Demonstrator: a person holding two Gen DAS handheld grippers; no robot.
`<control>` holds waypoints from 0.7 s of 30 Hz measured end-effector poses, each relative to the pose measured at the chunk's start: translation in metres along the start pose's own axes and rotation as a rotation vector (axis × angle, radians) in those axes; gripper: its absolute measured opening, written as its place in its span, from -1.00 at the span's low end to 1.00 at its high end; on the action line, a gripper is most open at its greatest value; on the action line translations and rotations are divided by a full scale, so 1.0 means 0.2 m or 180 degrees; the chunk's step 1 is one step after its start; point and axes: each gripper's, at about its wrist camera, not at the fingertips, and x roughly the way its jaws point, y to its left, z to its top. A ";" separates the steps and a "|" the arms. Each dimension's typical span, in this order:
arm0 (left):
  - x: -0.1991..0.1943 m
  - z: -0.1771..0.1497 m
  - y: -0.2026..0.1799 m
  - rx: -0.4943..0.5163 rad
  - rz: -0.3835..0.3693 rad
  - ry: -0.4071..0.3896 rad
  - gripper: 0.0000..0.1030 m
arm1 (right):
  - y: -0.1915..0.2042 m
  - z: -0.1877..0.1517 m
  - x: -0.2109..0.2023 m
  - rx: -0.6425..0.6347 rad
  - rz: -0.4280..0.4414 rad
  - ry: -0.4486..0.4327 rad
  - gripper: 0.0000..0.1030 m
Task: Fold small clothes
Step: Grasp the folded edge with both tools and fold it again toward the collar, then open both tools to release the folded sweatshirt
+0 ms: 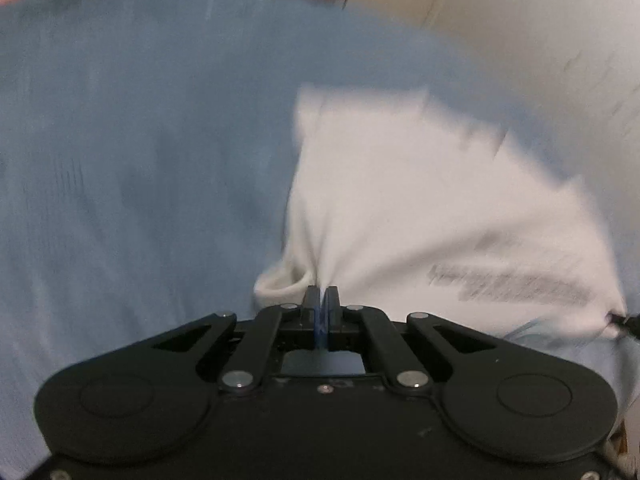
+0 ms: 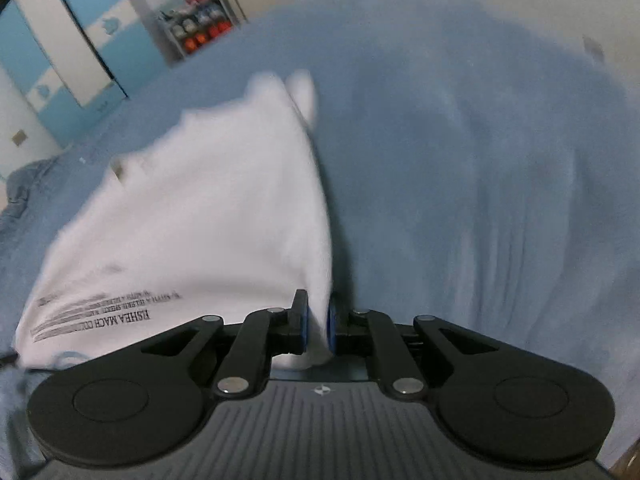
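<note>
In the left wrist view, the blue bedsheet (image 1: pixel 120 160) fills the left side, streaked with motion blur, and the left gripper (image 1: pixel 321 294) sits low in the middle with its two black fingers pressed together on a pinch of the white garment (image 1: pixel 420 208), the fabric gathering into tight creases right at the tips. A rolled hem or cuff of the cloth curls just to the left of the fingers. The garment spreads out to the right over the sheet, with blurred lines of dark printed text (image 1: pixel 512 284) near its lower right corner; at the far right edge that corner is drawn to a point where something dark touches it, too blurred to identify. In the right wrist view, pale blue and white cabinet doors (image 2: pixel 60 52) and a shelf of coloured containers (image 2: pixel 200 24) stand at the upper left beyond the bed. The white garment (image 2: pixel 208 208) lies to the left on the blue bedsheet (image 2: pixel 480 180), its printed text (image 2: pixel 104 312) at the lower left, and the right gripper (image 2: pixel 318 316) is clamped on the cloth's near edge, blue pads on either side of a thick fold. The sheet to the right is bare.
</note>
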 end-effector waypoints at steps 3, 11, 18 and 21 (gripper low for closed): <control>0.07 -0.08 0.06 -0.0253 -0.0125 -0.0124 -0.98 | 0.01 -0.02 -0.01 -0.0019 -0.0014 -0.0131 -0.81; -0.06 0.06 0.05 -0.0181 -0.0177 -0.0447 -0.12 | 0.23 0.05 -0.10 -0.1027 -0.0458 -0.0341 -0.23; 0.01 0.35 -0.08 0.0001 -0.0187 -0.0720 -0.01 | 0.35 0.17 -0.18 -0.1021 -0.0353 -0.1054 0.19; 0.14 0.49 -0.15 0.0222 0.0028 -0.0754 -0.01 | 0.41 0.31 -0.03 -0.1007 -0.0322 -0.1091 0.20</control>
